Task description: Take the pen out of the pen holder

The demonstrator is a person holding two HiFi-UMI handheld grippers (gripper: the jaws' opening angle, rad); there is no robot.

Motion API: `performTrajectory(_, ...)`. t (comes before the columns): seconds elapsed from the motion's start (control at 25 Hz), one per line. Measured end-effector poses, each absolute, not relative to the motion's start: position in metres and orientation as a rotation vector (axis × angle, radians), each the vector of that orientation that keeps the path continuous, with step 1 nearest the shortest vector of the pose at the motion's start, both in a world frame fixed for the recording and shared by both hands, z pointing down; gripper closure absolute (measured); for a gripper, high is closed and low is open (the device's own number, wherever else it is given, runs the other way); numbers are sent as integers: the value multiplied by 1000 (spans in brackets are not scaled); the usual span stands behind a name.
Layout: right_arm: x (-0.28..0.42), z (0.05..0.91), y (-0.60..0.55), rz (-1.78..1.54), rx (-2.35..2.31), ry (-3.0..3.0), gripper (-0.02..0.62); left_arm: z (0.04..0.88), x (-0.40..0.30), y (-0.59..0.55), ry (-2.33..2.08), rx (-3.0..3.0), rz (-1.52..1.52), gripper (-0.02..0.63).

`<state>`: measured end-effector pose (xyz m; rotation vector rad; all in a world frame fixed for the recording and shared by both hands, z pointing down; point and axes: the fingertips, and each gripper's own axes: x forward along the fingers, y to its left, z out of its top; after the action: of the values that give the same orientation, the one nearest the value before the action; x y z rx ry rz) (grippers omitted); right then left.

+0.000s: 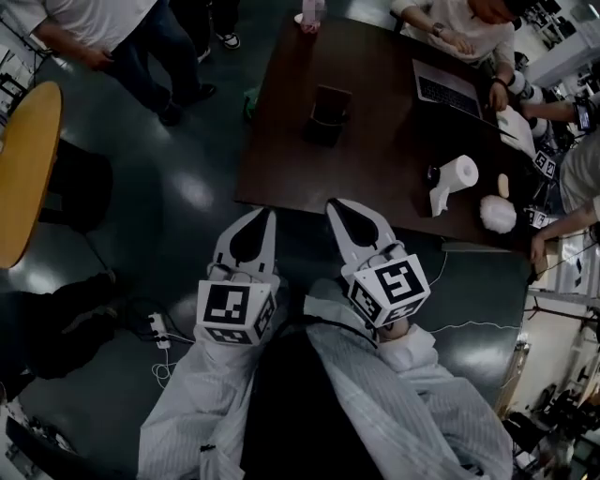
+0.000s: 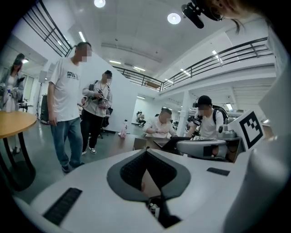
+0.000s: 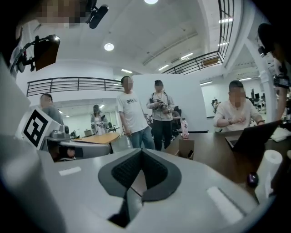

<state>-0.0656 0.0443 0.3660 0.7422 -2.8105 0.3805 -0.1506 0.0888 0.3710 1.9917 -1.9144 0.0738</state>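
A round yellow wooden table edges the scene at left, with open dark glossy floor between it and the person at work. The person, in pale striped sleeves, holds both tools out ahead of the body, side by side and tipped slightly downward. The left gripper is clenched on nothing, its tip just short of the near edge of the dark brown rectangular table. The right gripper, likewise closed and empty (its own view shows the dark pads meeting at the tip), reaches that near edge. The boxy brown pen holder stands upright on the tabletop well beyond both tips, ahead of the right gripper with bare wood between. Whether the pen sits in it is too small to tell. Farther right lie an open grey laptop and a white paper-towel roll. People stand off the table's far-left corner.
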Motion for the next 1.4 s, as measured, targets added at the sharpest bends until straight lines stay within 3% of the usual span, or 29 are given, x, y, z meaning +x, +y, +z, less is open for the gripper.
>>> performTrajectory(0.44, -65, 405, -15, 492, 997, -2666, 594, 413, -137, 14, -1609, 2120, 133, 601)
performTrajectory(0.92, -52, 402, -130, 443, 1017, -2685, 594, 394, -130, -109, -1657, 2184, 121, 601)
performTrajectory(1.4, -59, 424, -164, 543, 1063, -2589, 592, 411, -137, -158, -1593, 2192, 210, 601)
